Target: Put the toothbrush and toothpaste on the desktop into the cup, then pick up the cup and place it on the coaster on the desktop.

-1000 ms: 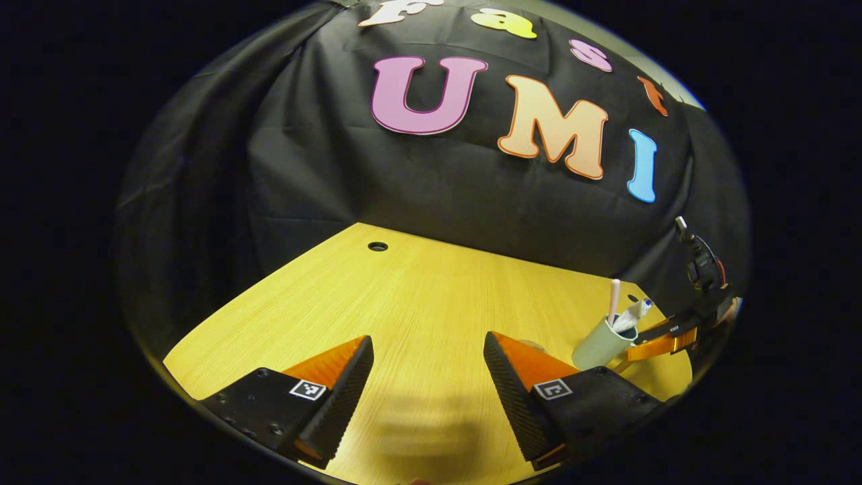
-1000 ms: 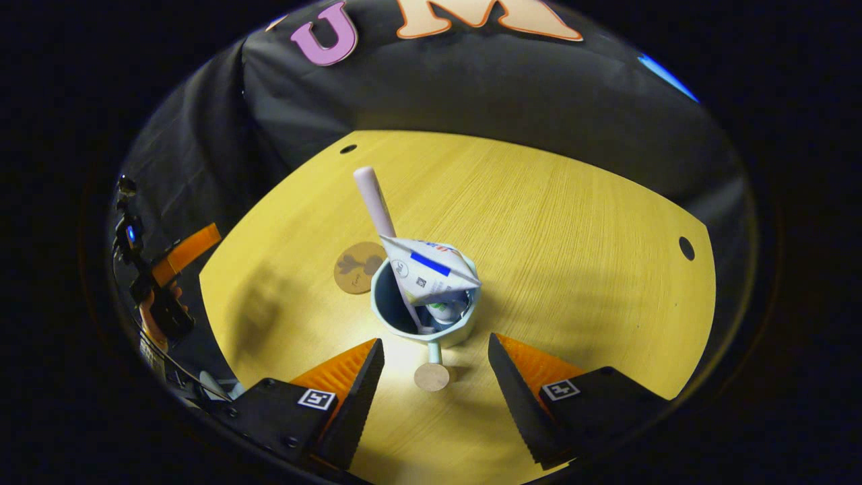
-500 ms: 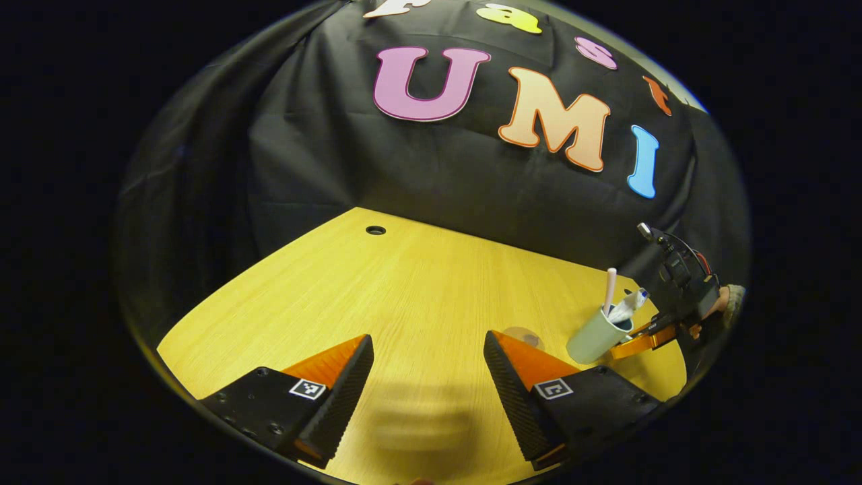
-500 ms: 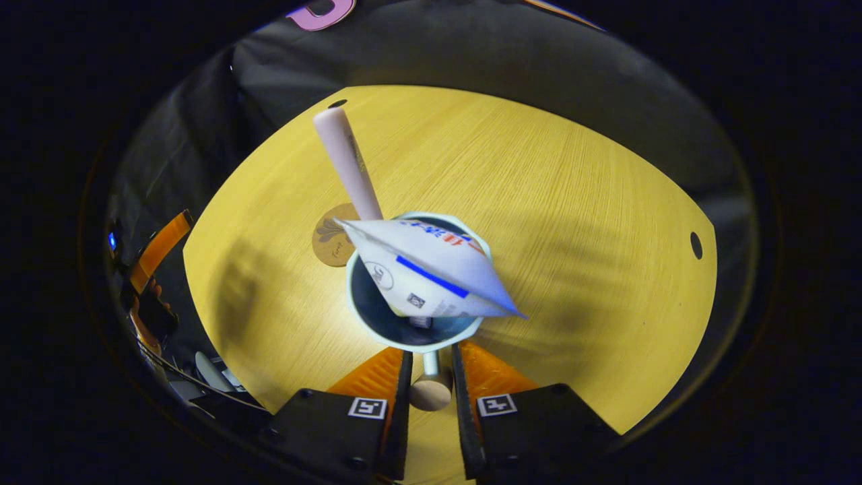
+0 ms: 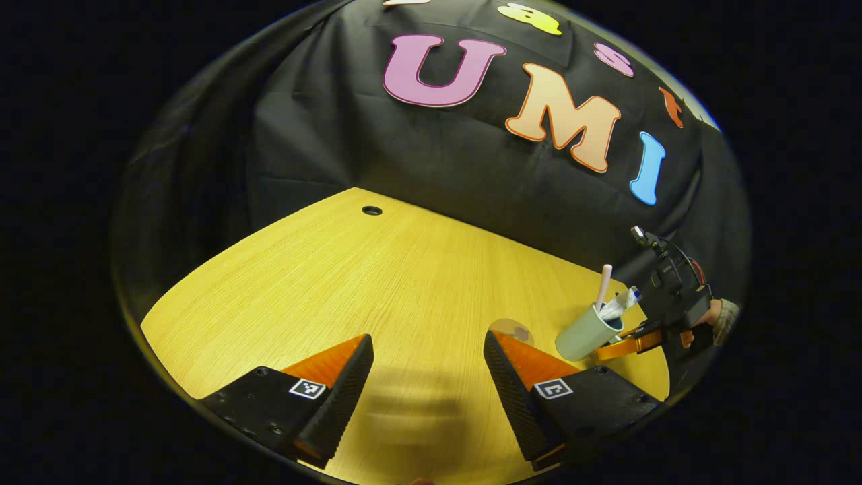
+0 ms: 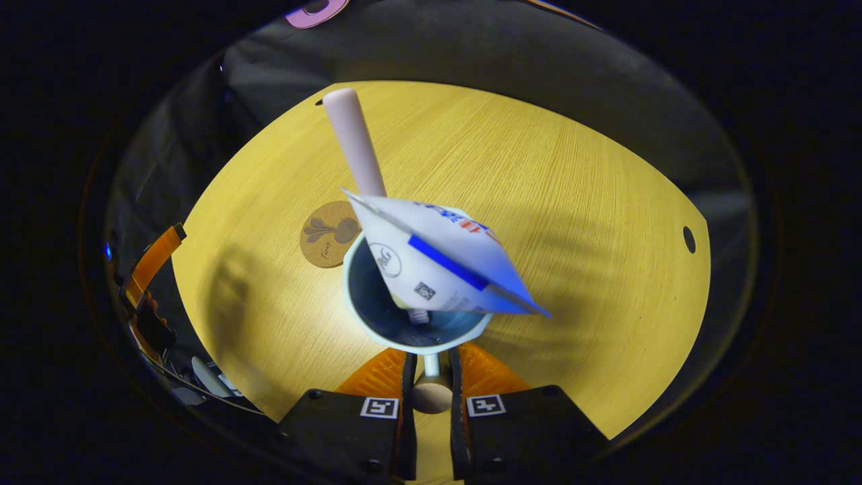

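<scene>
In the right gripper view a pale green cup (image 6: 377, 322) holds a pink-handled toothbrush (image 6: 353, 141) and a white toothpaste tube (image 6: 444, 266), both sticking out of its mouth. My right gripper (image 6: 431, 387) is shut on the cup's handle, with both fingers pressing its sides. A round cork coaster (image 6: 328, 234) lies on the desk just beyond the cup to the left. In the left gripper view my left gripper (image 5: 427, 377) stands open over bare desk. There the cup (image 5: 584, 333) appears at the right beside the coaster (image 5: 512, 330), with the right gripper (image 5: 636, 340) at it.
The yellow wooden desk (image 5: 377, 283) has a cable hole (image 5: 372, 211) near its far left corner and another hole (image 6: 689, 239) at the right. Black cloth walls close the desk's back and sides. A hand (image 5: 714, 316) holds the right gripper.
The right gripper closed on the cup's handle and the cup shifted slightly toward the coaster. The left gripper stayed open and its view tilted a little downward.
</scene>
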`<action>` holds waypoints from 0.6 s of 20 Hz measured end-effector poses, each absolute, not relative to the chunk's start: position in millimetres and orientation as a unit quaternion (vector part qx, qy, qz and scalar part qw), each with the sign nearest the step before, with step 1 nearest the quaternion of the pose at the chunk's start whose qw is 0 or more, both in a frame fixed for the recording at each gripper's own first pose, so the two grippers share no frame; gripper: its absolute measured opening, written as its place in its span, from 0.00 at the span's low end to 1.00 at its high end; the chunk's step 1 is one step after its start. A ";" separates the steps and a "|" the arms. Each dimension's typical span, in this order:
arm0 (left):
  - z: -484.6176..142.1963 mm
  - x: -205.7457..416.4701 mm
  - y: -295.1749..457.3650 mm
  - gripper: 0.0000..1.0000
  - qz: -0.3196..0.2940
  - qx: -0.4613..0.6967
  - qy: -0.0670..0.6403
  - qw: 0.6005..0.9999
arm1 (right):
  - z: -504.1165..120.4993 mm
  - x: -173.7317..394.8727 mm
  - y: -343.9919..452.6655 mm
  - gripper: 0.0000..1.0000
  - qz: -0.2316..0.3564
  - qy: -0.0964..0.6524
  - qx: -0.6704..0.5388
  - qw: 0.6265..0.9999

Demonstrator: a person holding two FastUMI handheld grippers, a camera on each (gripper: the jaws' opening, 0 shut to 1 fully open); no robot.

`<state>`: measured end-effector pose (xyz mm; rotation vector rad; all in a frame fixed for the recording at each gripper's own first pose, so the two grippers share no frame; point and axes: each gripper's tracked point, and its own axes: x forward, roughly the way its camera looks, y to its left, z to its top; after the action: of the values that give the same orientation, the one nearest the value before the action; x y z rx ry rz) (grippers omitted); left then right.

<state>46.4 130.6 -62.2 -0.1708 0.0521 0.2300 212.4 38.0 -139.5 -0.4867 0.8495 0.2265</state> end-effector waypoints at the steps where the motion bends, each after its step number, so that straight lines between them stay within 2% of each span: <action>1: -62.6 45.3 132.4 0.95 0.117 -0.083 0.026 0.989 | -141.2 212.6 40.4 0.22 0.107 0.403 -0.229 0.879; 3: -61.3 43.3 136.0 0.96 0.120 -0.081 0.024 0.989 | -142.6 214.2 41.8 0.20 0.102 0.396 -0.225 0.884; 4: -61.4 41.9 137.9 0.96 0.121 -0.081 0.024 0.989 | -142.3 214.4 44.1 0.14 0.100 0.392 -0.224 0.887; 5: -61.6 39.7 139.7 0.96 0.122 -0.081 0.025 0.989 | -141.6 215.5 44.7 0.17 0.101 0.387 -0.224 0.889; 12: -57.7 28.4 145.4 0.95 0.110 -0.071 0.031 0.991 | -134.6 228.9 60.9 0.17 0.138 0.374 -0.237 0.886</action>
<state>28.4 145.4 -57.7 -0.1417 0.0617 0.2214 228.9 60.9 -134.6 -0.4935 0.7773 0.2875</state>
